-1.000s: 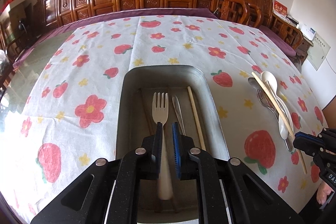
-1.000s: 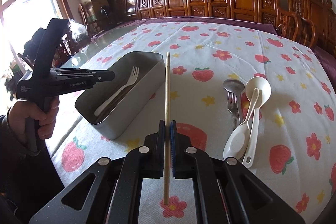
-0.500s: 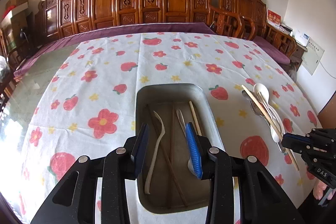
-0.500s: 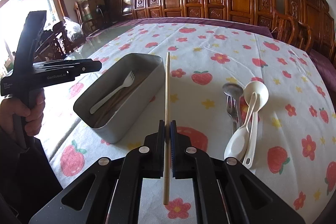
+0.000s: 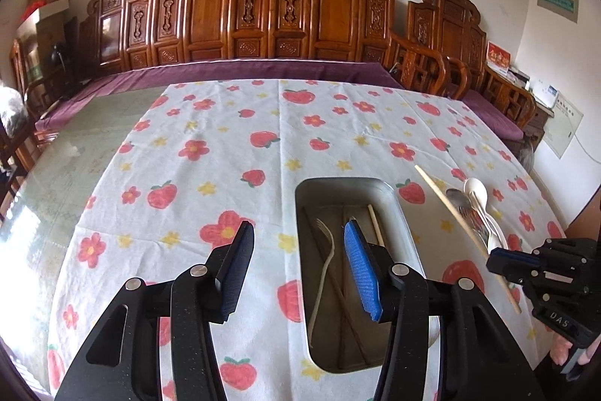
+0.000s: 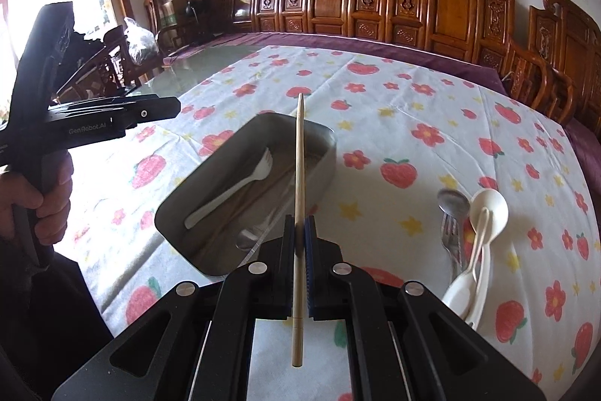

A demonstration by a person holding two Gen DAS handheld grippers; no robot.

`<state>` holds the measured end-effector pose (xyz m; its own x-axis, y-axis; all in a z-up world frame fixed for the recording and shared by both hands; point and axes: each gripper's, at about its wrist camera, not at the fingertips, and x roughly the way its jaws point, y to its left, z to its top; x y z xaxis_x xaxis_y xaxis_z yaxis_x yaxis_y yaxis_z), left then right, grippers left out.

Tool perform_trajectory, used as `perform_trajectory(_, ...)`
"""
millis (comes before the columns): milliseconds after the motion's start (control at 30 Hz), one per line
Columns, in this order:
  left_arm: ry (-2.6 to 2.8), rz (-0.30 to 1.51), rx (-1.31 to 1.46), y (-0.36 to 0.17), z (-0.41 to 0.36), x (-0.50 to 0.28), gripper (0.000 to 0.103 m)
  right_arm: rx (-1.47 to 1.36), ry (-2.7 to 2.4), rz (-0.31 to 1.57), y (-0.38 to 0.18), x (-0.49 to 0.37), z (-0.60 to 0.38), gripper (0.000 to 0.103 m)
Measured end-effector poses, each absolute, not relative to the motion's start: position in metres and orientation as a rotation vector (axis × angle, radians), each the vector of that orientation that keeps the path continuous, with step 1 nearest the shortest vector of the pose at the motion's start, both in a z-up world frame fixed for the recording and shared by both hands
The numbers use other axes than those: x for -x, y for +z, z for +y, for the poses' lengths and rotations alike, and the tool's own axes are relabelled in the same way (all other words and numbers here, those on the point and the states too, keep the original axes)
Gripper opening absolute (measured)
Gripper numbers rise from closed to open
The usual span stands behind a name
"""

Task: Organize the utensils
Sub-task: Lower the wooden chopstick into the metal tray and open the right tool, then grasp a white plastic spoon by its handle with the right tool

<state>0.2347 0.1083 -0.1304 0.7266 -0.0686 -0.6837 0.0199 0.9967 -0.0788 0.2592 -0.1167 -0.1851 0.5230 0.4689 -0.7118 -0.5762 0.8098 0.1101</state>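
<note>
My left fingers point(image 5: 296, 267) have just spread, empty, the white fork point(image 5: 326, 264) already in the metal tray point(image 5: 409, 243); my right fingers point(image 6: 299, 266) pinch a chopstick point(image 6: 298, 190), and spoons point(image 6: 479, 243) wait lower right on the worktop point(image 6: 394, 123).

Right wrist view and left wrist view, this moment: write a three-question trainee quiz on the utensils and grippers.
1. True or false: the right gripper is shut on a pale wooden chopstick.
2. What lies inside the grey metal rectangular tray? A) white plastic fork B) white plastic spoons C) nothing
3. Fill in: the left gripper is ____, holding nothing.

Key: 1 true; 2 A; 3 open
</note>
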Motion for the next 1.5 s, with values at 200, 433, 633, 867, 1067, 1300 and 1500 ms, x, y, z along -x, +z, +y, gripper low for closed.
perform_trajectory(200,-0.029,0.731,0.089,-0.122,0.125,-0.231,0.048,0.134,0.655,0.809,-0.177,-0.27,-0.087,0.006)
perform_trajectory(433,0.006,0.731,0.116,-0.121,0.145,-0.233,0.048,0.083,0.667,0.849,-0.183,-0.285,-0.056,0.006)
perform_trajectory(633,0.02,0.744,0.124,-0.126,0.152,-0.234,0.048,0.014,0.644,0.945,-0.214,-0.297,-0.036,0.006)
perform_trajectory(867,0.017,0.753,0.115,-0.129,0.149,-0.236,0.048,-0.012,0.624,0.992,-0.236,-0.303,-0.029,0.006)
perform_trajectory(1067,0.007,0.756,0.108,-0.129,0.144,-0.237,0.048,0.012,0.646,0.95,-0.228,-0.298,-0.036,0.01)
perform_trajectory(1300,-0.032,0.759,0.105,-0.13,0.13,-0.235,0.048,0.057,0.587,0.859,-0.2,-0.28,-0.088,0.01)
perform_trajectory(1500,-0.088,0.766,0.096,-0.132,0.109,-0.234,0.048,0.107,0.466,0.818,-0.187,-0.264,-0.148,0.01)
